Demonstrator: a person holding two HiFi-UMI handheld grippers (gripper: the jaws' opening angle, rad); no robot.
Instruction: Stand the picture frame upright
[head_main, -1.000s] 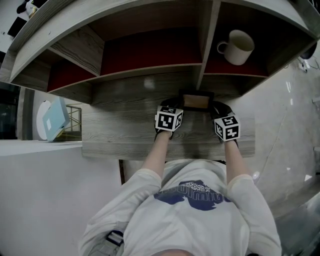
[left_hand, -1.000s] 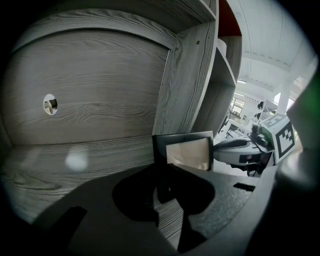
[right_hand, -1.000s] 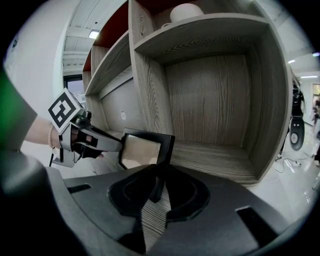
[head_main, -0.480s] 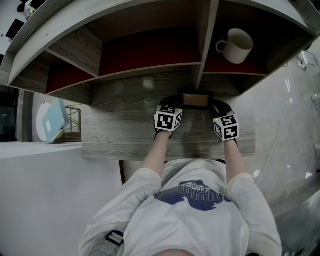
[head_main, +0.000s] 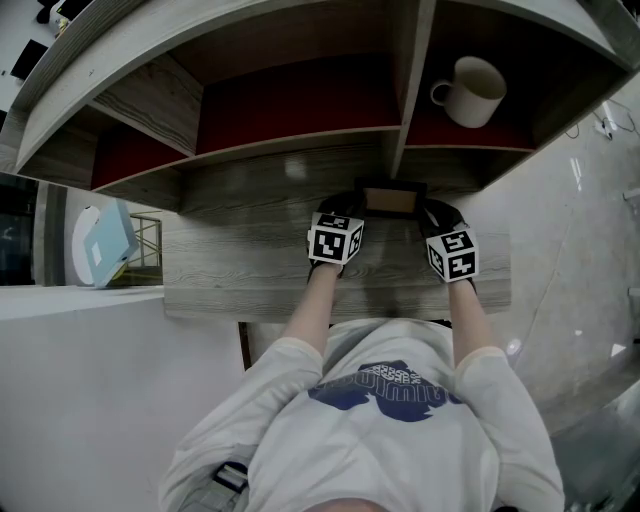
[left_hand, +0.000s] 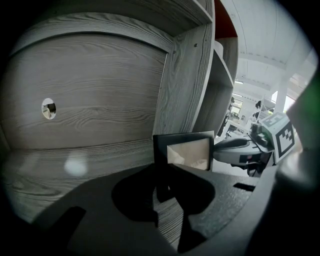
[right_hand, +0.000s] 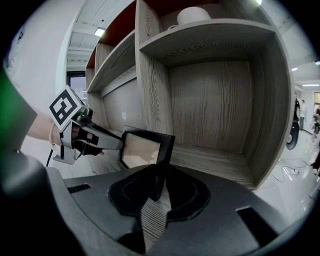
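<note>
A small black picture frame (head_main: 391, 201) with a tan picture stands upright on the grey wooden desk (head_main: 250, 262), just in front of the shelf divider. My left gripper (head_main: 347, 213) is shut on the frame's left edge. In the left gripper view that edge of the frame (left_hand: 186, 149) sits pinched between the dark jaws of the left gripper (left_hand: 163, 186). My right gripper (head_main: 432, 216) is shut on the right edge. The right gripper view shows the frame (right_hand: 142, 147) and the right gripper (right_hand: 159, 184) closed on its side bar.
A white mug (head_main: 478, 93) stands on the upper right shelf. A vertical divider (head_main: 404, 110) rises right behind the frame. The back panel has a cable hole (left_hand: 48, 108). A white and blue object (head_main: 104, 241) sits off the desk's left end.
</note>
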